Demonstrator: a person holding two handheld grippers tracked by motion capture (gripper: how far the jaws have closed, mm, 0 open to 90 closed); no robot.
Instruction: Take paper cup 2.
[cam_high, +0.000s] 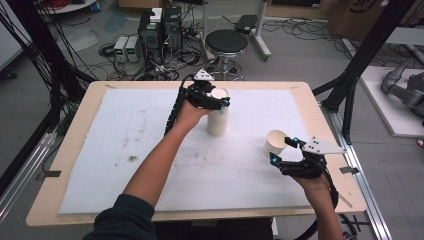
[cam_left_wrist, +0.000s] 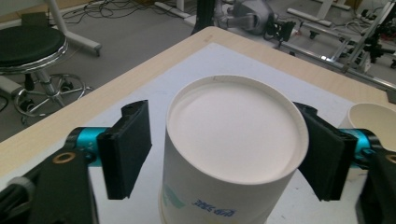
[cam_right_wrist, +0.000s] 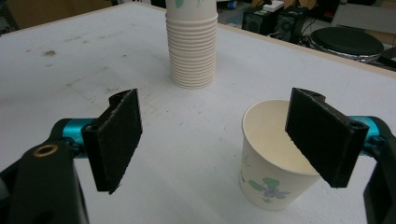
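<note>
Spread jaws of the left gripper (cam_left_wrist: 224, 154) stand on either side of the top cup of a stack of paper cups (cam_left_wrist: 231, 154); this cup sits upside down, its white base facing up. One pad lies against the cup's wall while the other stands a little apart from it, so the pads do not pinch the cup. From above, the left gripper (cam_high: 214, 101) sits at the top of the stack of paper cups (cam_high: 218, 120), and the person's left forearm (cam_high: 157, 162) reaches diagonally across the white mat (cam_high: 125, 145) to it, wrist level.

Jaws of the right gripper (cam_right_wrist: 219, 140) are also spread wide, holding nothing. A single paper cup (cam_right_wrist: 273, 161) stands upright just beside one pad, its rim partly behind that pad. The right gripper (cam_high: 287, 150) rests low near the mat's edge, the single paper cup (cam_high: 275, 142) just ahead of it.
</note>
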